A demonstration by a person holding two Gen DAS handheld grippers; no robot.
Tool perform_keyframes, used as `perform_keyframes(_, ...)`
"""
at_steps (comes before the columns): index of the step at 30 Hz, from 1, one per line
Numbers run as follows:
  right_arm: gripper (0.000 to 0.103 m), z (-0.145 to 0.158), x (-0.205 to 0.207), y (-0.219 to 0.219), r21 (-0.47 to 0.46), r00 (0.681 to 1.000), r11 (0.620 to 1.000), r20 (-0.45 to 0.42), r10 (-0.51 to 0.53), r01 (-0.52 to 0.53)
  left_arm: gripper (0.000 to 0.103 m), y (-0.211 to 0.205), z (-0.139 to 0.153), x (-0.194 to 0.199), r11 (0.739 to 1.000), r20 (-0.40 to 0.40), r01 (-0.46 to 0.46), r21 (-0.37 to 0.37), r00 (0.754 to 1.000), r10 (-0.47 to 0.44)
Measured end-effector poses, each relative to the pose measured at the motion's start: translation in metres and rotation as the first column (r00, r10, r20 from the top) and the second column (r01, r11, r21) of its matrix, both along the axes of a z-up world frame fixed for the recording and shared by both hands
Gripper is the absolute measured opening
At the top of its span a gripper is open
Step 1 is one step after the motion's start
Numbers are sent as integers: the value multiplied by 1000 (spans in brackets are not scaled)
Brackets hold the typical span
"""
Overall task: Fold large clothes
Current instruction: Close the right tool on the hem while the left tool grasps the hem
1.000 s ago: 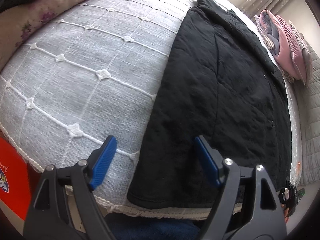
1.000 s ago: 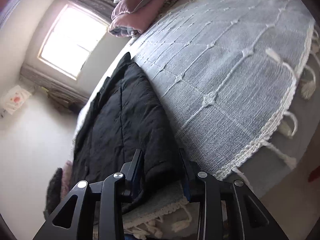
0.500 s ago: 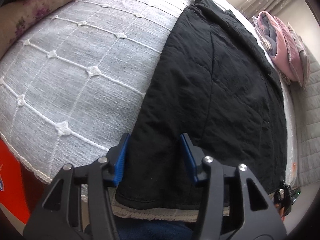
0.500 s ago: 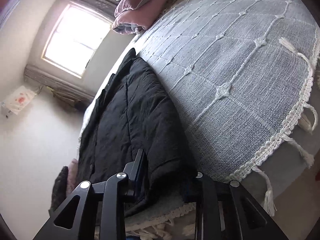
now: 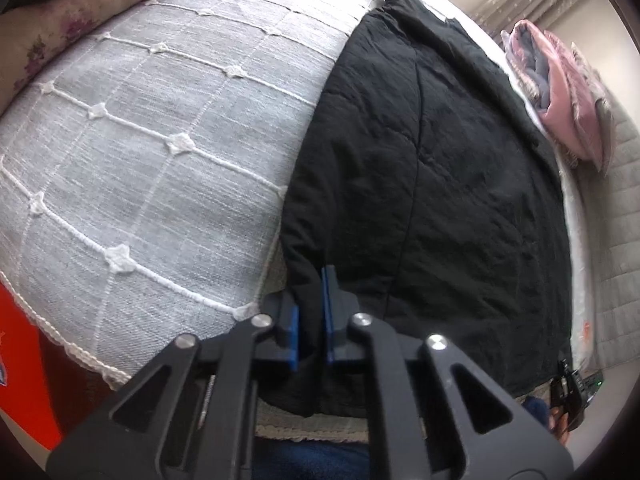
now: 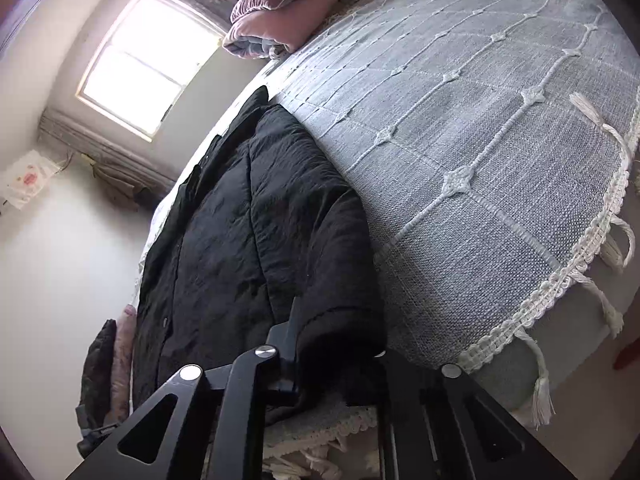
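Note:
A black quilted jacket (image 5: 440,160) lies flat along the bed, its hem toward me. My left gripper (image 5: 311,292) is at the hem's left corner. Its blue pads (image 5: 294,332) are closing the last bit and pinch a fold of black fabric between them. In the right wrist view the same jacket (image 6: 240,220) stretches away toward the window. My right gripper (image 6: 338,332) is closing on the other hem corner, with a bunch of fabric squeezed between its fingers and covering the right fingertip.
A grey bedspread (image 5: 140,160) with a white stitched grid and tasselled fringe (image 6: 560,280) covers the bed. Folded pink blankets (image 5: 560,100) sit at the far end, and a floral pillow (image 5: 80,12) at the far left. An orange object (image 5: 20,340) stands beside the bed.
Both grippers went from standing open around the jacket's hem corners to pinching the fabric. The left jaws closed from wide apart. The hem now bunches up at each grip.

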State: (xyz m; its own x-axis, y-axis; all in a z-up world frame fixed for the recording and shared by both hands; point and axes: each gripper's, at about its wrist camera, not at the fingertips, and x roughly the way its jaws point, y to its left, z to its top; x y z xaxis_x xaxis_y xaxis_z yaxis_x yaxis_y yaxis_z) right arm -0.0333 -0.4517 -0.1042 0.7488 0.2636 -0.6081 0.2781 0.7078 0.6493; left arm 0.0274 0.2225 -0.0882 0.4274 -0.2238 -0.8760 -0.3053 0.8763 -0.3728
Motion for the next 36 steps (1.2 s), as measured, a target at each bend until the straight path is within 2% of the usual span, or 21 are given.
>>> perform_keyframes(1,8,3,-2,1,-2,1000,1000,9,-1,1,8,2,1,-2,1000,10,-8,-16,1000,8)
perform_keyframes(5,8,14,-14,-8,161,994,987,108,-15,-2,7,8,7,-10,998,53,-22,-51,998,25)
perform_keyframes(6,8,17,-14,-8,170,993,985,118,-11,-10,7,7,8,-11,999,57,-20,-49,998,23)
perform_keyframes(9,8,25,-11,-5,157,991,987,132,9,-30,8,9,4,-8,997,43,-18,-73,999,22)
perform_keyframes(13,12,13,-9,-1,111,998,994,63,-1,-6,11,18,-7,-6,987,17,-41,-158,999,44)
perform_keyframes(16,13,6,-14,-4,135,998,991,55,-18,10,16,16,-10,-5,985,8,-31,-172,999,33)
perform_keyframes(20,14,3,-14,-5,142,999,990,37,-30,24,17,15,-12,-4,983,-2,-29,-181,1000,29)
perform_keyframes(22,18,-1,-12,-5,154,999,988,25,-32,28,17,15,-13,-3,981,-6,-32,-190,999,32)
perform_keyframes(24,18,-8,-10,-6,192,1000,981,7,-27,25,13,16,-12,-4,983,-4,-38,-177,999,38)
perform_keyframes(25,14,-10,-10,-7,204,1000,979,8,-28,26,10,15,-10,-5,984,4,-41,-172,999,42)
perform_keyframes(29,9,7,-16,-2,148,998,989,61,-20,11,7,16,-2,-12,986,50,-40,-161,998,49)
perform_keyframes(33,8,23,-20,-1,176,994,984,110,-29,10,7,22,7,-21,983,95,-44,-178,994,62)
perform_keyframes(36,7,46,-24,4,135,988,991,153,2,-22,6,21,20,-25,990,122,-45,-133,991,62)
